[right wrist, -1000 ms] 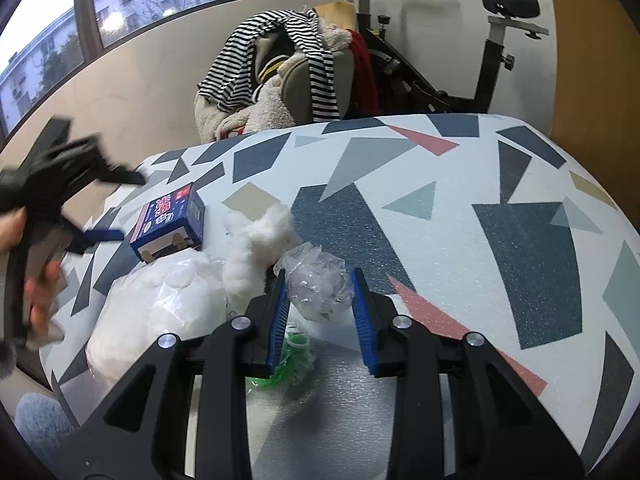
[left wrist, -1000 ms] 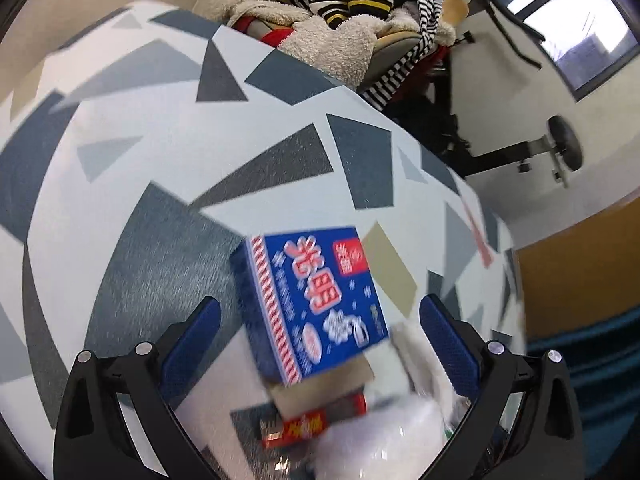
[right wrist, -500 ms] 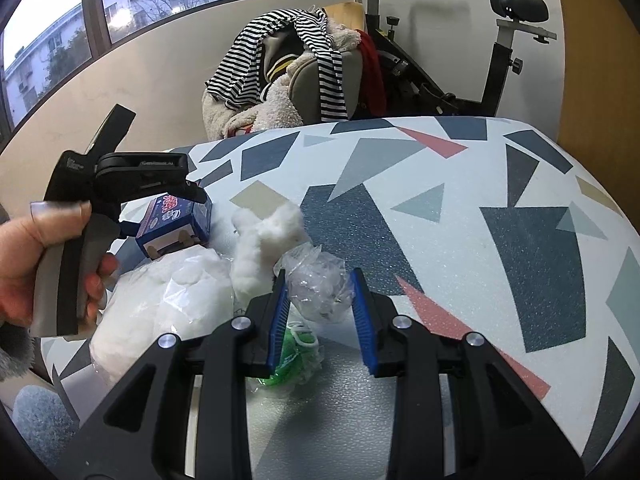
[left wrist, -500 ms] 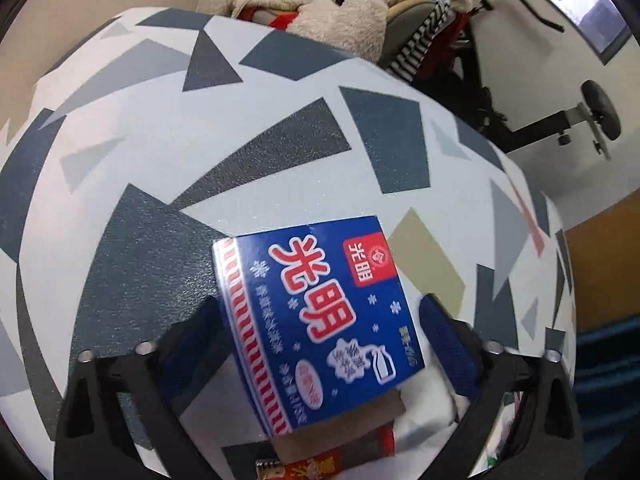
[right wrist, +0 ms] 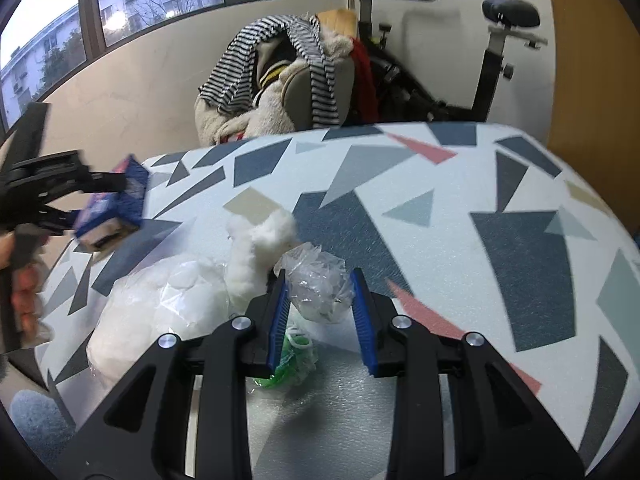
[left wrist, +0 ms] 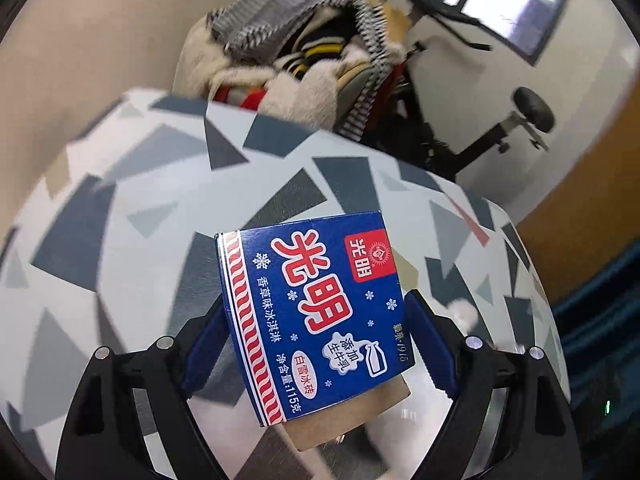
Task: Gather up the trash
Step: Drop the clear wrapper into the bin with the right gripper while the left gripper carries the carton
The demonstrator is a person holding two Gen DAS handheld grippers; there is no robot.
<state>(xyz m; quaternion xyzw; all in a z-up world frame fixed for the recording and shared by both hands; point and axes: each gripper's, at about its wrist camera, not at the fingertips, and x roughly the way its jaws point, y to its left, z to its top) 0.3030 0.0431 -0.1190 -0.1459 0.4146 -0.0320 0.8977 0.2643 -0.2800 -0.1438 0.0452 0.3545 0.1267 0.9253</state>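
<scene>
My left gripper is shut on a blue ice-cream carton with red and white lettering and holds it above the patterned table. The same carton shows lifted at the left of the right wrist view, in the left gripper. My right gripper is shut on a crumpled clear plastic wrapper just above the table. A white cotton wad, a large clear bag of white stuffing and a green wrapper lie on the table beside and below it.
The table carries a grey, blue and red triangle pattern. Behind its far edge stand a chair piled with striped and fleece clothes and an exercise bike. A wooden panel is at the right.
My left gripper has closed on the blue carton and lifted it off the table. My right gripper still holds the clear wrapper in about the same place.
</scene>
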